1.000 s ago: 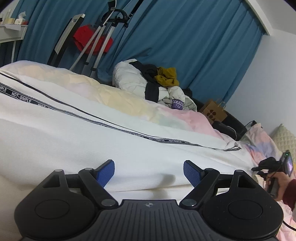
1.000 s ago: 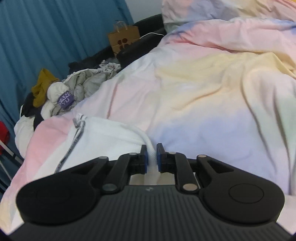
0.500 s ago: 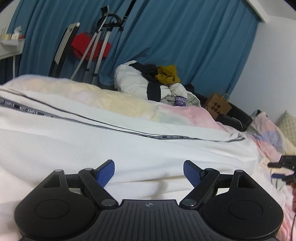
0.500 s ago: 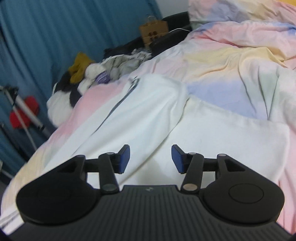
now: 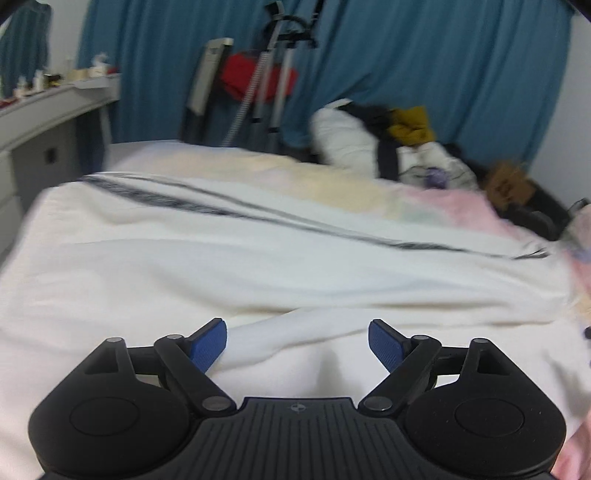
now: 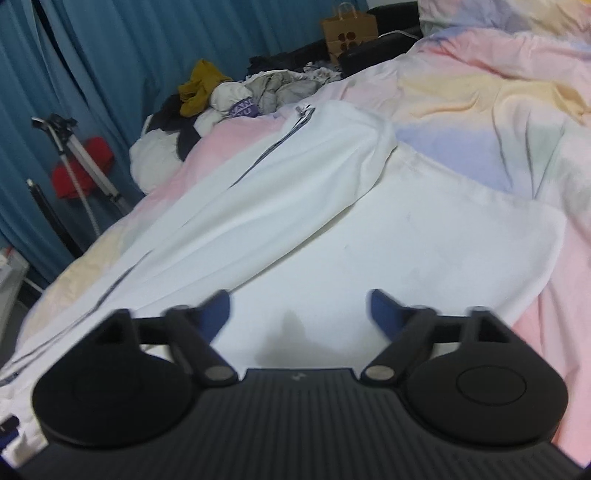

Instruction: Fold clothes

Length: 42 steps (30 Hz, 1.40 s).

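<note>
White trousers (image 6: 295, 192) with a dark side stripe (image 5: 258, 210) lie spread flat across my bed's pastel duvet (image 6: 498, 99), one leg folded over the other. My left gripper (image 5: 297, 341) hangs just above the white cloth with its blue pads (image 5: 207, 341) wide apart, holding nothing. My right gripper (image 6: 297, 314) sits spread likewise over the near leg, pinching nothing. Beyond the trousers, a heap of unfolded laundry (image 6: 221, 99) rests at the bed's far edge, beside a brown paper bag (image 6: 349, 31). Blue curtains (image 5: 424, 66) hang behind, with a tripod (image 6: 77, 158) near them.
</note>
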{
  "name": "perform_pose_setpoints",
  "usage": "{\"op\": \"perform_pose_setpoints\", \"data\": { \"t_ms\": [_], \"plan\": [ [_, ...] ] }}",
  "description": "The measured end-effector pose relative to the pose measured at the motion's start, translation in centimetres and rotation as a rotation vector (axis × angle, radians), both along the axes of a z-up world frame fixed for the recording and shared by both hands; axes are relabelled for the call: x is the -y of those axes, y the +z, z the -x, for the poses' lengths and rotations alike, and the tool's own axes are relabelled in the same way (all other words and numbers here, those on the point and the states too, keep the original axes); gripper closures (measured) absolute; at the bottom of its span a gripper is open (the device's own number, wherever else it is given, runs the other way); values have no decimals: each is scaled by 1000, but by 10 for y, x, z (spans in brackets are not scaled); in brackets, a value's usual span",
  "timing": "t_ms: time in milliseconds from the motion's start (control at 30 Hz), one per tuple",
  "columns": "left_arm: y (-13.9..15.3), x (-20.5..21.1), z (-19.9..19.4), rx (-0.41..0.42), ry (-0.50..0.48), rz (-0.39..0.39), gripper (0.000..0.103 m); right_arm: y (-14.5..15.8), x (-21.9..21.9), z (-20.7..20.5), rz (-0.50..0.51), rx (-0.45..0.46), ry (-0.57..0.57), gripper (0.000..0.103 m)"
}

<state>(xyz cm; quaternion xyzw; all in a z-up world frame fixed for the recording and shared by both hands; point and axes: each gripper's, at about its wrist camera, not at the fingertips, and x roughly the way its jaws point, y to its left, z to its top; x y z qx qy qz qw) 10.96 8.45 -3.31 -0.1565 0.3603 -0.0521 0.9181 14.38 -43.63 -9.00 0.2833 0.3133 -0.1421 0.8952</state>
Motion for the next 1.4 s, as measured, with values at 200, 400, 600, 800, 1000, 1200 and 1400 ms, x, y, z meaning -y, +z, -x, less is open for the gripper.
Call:
{"op": "perform_pose_setpoints", "data": {
  "t_ms": [200, 400, 600, 800, 1000, 1200, 1400],
  "plan": [
    [23, -63, 40, -137, 119, 87, 2, -6, 4, 13, -41, -1, -30, 18],
    [35, -145, 86, -274, 290, 254, 2, -8, 25, 26, -69, 16, -146, 18],
    [9, -208, 100, -441, 494, 390, 2, -15, 50, 47, -139, 46, -312, 18],
    [-24, -220, 83, -466, 512, 573, 16, -22, 81, 77, -191, 77, -530, 18],
    [-31, -217, 74, -392, 526, 635, 24, -58, 119, 99, -323, 80, -667, 17],
    [-39, -214, 68, -329, 589, 661, 33, -83, 136, 81, -390, 157, -595, 31],
    [-36, -208, 81, -229, 640, 696, 80, -81, 138, 65, -304, 160, -575, 96]
  ]
}}
